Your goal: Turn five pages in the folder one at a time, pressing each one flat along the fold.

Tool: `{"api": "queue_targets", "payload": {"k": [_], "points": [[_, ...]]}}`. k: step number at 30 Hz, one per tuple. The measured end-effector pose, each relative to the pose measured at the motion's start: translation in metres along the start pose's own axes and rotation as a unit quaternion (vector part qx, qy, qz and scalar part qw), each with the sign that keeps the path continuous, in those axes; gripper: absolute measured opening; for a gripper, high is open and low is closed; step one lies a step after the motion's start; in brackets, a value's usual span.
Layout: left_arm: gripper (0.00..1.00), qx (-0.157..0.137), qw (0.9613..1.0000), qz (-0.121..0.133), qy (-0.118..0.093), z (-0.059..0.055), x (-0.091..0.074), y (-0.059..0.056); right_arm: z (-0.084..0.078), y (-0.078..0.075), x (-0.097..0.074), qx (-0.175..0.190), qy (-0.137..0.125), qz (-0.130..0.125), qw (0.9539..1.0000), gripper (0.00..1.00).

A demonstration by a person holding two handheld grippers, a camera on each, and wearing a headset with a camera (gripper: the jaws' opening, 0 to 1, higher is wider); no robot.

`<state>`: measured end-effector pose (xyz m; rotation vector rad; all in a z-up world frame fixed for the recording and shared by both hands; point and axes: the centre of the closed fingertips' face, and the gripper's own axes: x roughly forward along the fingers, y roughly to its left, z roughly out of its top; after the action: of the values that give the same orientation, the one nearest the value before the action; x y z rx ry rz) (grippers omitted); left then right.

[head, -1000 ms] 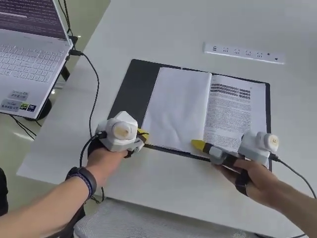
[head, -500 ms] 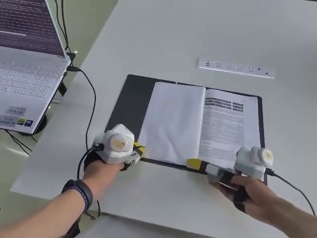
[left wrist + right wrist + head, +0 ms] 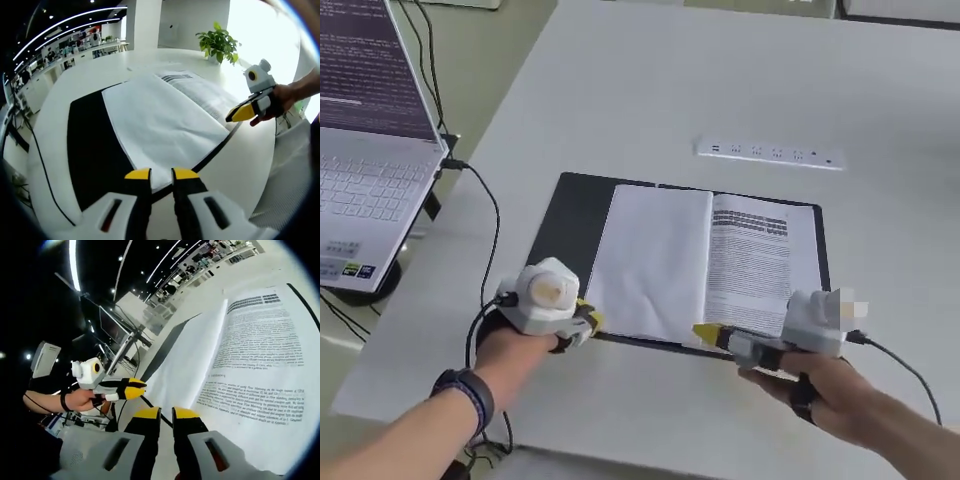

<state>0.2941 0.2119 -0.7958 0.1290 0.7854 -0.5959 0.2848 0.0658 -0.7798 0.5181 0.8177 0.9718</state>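
- The folder (image 3: 570, 215) lies open on the white table (image 3: 620, 90), with its black cover bare on the left.
- 2 pages show: a blank page (image 3: 650, 260) left of the fold and a printed page (image 3: 752, 262) right of it, both nearly flat.
- The left gripper (image 3: 590, 321) sits at the folder's near edge by the blank page's corner, jaws pressed together on nothing.
- The right gripper (image 3: 706, 332) points at the near edge close to the fold, at the printed page's foot, jaws also together and pinching nothing.
- Whether either tip touches paper, I cannot tell.
- A laptop (image 3: 360, 170) stands well apart to the left.
- A power strip (image 3: 770, 155) lies beyond the folder.
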Motion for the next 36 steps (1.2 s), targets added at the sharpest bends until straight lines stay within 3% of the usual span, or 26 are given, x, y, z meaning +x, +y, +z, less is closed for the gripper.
{"api": "queue_targets", "payload": {"k": [8,21,27,31,36], "points": [[0.22,0.011,0.9999,0.003,-0.007,0.002,-0.021,0.0,0.012,-0.015,-0.036,-0.033,-0.028,-0.049,0.9979,0.2],[0.3,0.015,0.9992,0.008,-0.037,0.021,-0.047,-0.004,0.013,-0.026,-0.094,-0.081,-0.02,-0.097,0.9918,0.38],[0.36,0.019,0.9983,0.005,-0.054,0.032,-0.06,-0.01,0.017,-0.022,-0.118,-0.132,-0.015,-0.116,0.9844,0.45],[0.41,0.024,0.9976,0.003,-0.065,0.038,-0.068,-0.016,0.027,-0.021,-0.136,-0.148,-0.041,-0.136,0.9788,0.47],[0.47,0.03,0.9967,0.002,-0.075,0.045,-0.077,-0.023,0.031,-0.015,-0.154,-0.167,-0.052,-0.153,0.9726,0.53]]}}
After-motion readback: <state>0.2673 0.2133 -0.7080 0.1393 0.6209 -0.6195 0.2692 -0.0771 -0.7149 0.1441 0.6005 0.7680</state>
